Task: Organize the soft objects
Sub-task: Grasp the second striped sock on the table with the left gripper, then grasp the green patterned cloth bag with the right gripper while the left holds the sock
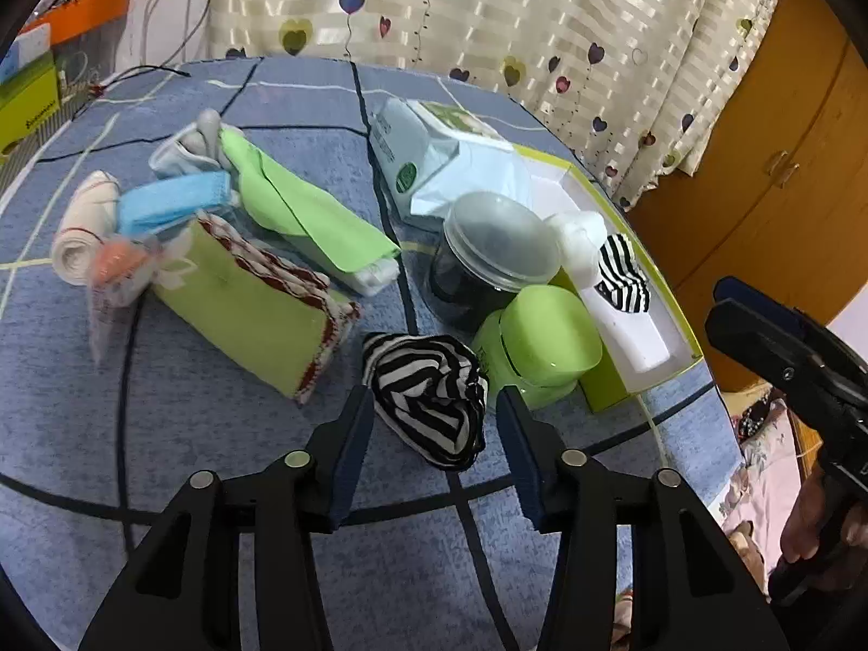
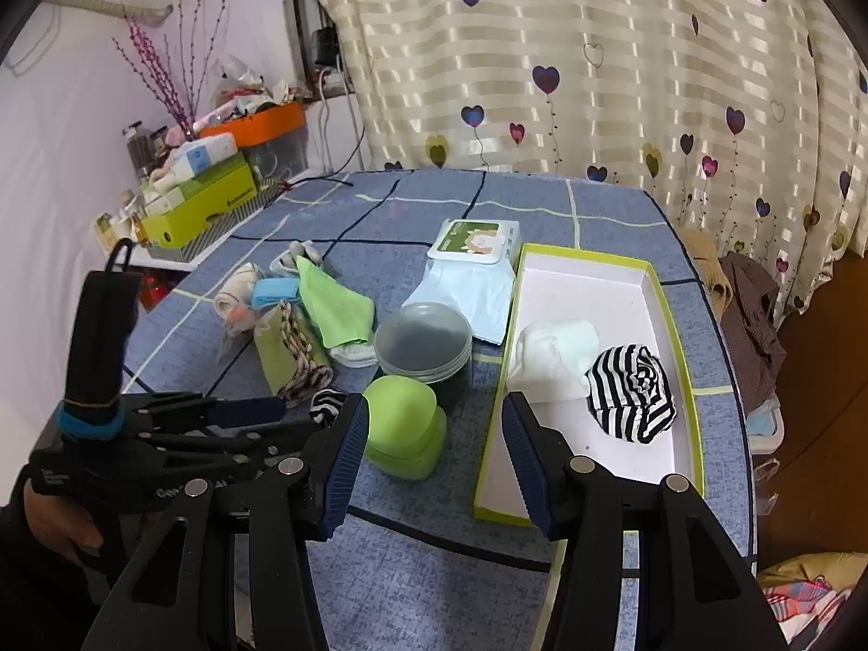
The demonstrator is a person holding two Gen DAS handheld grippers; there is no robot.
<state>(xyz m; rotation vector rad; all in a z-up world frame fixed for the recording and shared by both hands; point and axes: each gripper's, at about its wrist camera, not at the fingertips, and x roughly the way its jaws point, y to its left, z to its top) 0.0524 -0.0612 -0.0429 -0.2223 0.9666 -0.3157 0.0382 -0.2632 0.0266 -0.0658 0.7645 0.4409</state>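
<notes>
A black-and-white striped sock lies balled on the blue tablecloth. My left gripper is open around it, one finger on each side and neither pad pressing. A matching striped sock and a white rolled cloth rest in the green-rimmed white box. My right gripper is open and holds nothing, hovering between the green jar and the box's near left rim. Loose on the left are a green cloth, a green cloth with red-white trim, a blue mask and a white roll.
A dark jar with a clear lid and a wipes pack stand between the cloth pile and the box. A shelf with boxes sits beyond the table's left edge. The heart-print curtain hangs behind, with clothes at the right.
</notes>
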